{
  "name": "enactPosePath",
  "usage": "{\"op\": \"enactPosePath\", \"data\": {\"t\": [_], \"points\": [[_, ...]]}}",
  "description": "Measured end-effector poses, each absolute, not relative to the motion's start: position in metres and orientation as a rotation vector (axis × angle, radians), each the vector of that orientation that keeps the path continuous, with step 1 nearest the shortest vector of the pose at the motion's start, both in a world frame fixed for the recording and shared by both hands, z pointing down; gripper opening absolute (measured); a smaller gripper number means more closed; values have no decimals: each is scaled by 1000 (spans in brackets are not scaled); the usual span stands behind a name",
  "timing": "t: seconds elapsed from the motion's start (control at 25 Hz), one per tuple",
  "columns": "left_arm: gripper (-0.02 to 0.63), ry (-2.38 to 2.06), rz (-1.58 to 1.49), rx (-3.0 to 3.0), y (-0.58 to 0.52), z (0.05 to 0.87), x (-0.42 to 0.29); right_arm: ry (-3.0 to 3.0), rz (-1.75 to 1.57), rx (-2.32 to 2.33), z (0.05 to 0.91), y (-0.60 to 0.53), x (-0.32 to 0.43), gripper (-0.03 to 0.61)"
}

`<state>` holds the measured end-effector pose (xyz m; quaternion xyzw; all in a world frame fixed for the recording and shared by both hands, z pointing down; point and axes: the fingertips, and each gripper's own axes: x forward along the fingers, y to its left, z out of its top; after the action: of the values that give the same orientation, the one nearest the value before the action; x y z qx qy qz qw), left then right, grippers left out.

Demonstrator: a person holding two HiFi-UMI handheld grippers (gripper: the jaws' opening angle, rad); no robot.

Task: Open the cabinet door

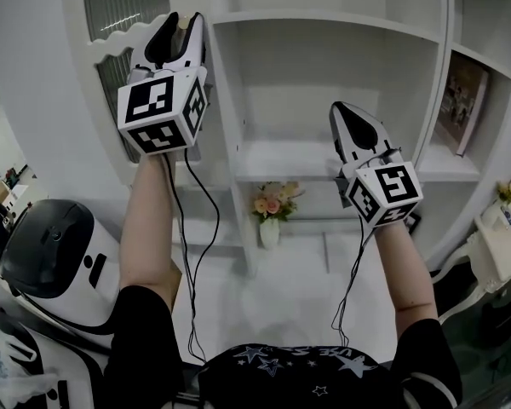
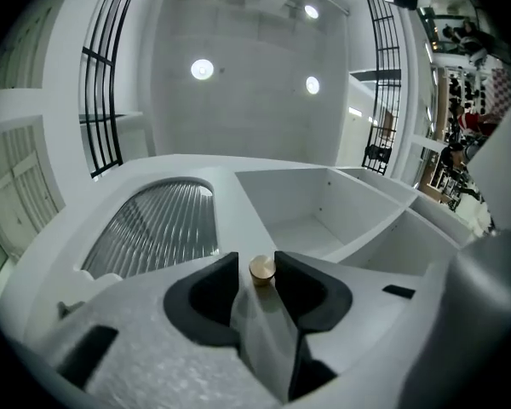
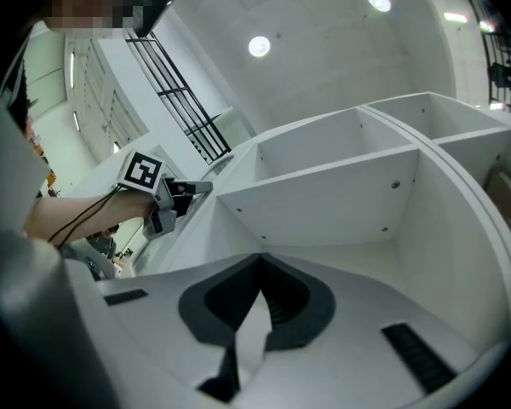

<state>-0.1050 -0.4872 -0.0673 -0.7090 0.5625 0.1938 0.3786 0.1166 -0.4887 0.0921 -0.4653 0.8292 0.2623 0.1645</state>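
Observation:
The white cabinet door with a ribbed glass pane stands at the upper left. Its small round brass knob sits between the dark pads of my left gripper, and both pads touch its sides. In the head view the left gripper is raised high against the door's right edge; the knob is hidden there. My right gripper hangs lower, in front of the open shelves, jaws closed tip to tip with nothing between them. The right gripper view also catches the left gripper at the door.
Open white shelves fill the middle and right. A small vase of flowers stands on a lower shelf, a book leans in the right compartment. A white and black machine stands low at the left.

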Motion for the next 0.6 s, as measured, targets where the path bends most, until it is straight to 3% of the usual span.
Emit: {"op": "enactPosePath", "data": {"t": [0.6], "points": [[94,1490,558,-1825,-486,-67,-103,2426,699,-1288,109,-475,127,5]]}}
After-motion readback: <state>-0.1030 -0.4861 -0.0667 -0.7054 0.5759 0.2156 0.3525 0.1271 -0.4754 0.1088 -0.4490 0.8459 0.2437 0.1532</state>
